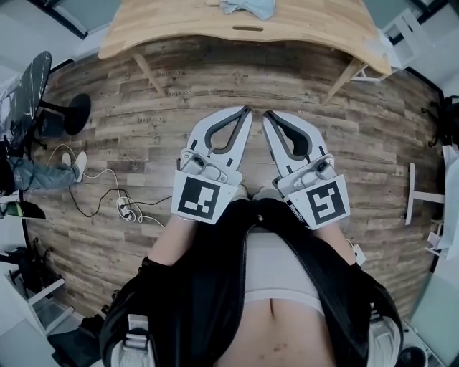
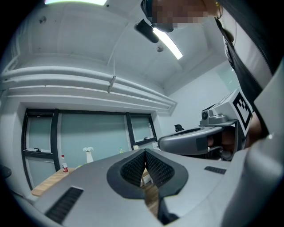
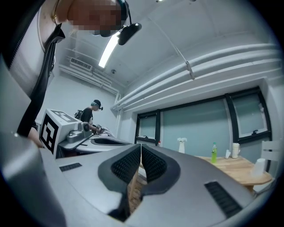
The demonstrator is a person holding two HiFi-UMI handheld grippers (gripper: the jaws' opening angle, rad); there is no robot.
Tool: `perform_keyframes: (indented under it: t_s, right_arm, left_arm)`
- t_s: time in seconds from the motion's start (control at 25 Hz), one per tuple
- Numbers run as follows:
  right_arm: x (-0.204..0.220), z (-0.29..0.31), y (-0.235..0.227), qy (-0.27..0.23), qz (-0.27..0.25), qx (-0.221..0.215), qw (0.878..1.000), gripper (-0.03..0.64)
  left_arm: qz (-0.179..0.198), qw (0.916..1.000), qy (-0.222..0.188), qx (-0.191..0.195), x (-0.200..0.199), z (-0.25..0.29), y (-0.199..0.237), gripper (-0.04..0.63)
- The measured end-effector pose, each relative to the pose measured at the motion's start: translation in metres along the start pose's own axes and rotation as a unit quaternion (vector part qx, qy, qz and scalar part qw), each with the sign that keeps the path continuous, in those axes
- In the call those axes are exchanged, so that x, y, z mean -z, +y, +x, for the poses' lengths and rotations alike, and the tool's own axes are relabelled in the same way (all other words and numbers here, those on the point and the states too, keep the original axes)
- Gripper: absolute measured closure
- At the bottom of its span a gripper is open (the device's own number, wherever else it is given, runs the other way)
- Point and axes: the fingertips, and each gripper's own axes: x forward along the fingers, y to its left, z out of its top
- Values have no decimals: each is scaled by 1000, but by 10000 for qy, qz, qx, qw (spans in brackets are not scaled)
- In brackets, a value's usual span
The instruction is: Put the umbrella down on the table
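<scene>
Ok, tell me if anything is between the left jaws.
No, the left gripper shows jaws pressed together, nothing between them.

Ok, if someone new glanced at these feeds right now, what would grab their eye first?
The left tool and right tool, side by side at the centre of the head view, both shut and empty, tips close together above the plank floor. Beyond them, at the top of that view, stands a light wooden table with a bluish cloth lying on it.

wood plank floor [image 1: 143, 122], light wooden table [image 1: 301, 21], dark-framed windows [image 3: 195, 128].
</scene>
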Motion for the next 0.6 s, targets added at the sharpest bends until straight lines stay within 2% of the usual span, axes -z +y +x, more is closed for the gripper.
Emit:
perform_keyframes:
  t_s: [0.12, 0.28, 0.36, 0.48, 0.6]
  right_arm:
    - [-5, -4, -8, -82, -40, -57, 9999, 588]
    - [2, -19, -19, 314, 224, 6, 9993, 589]
    - [6, -25, -24, 418, 169, 18, 9990, 589]
    - [5, -32, -31, 418, 178, -43, 9990, 589]
    - [4, -32, -33, 394, 184, -99, 9990, 589]
  left_arm:
    - [75, 10000, 44, -44, -2, 8, -3, 589]
    - [-6, 9999, 60, -106, -4, 16, -14, 589]
    - [44, 9999, 69, -84, -5, 23, -24, 589]
    - [219, 9997, 72, -39, -9, 31, -38, 589]
    - [150, 9999, -5, -64, -12, 34, -39, 589]
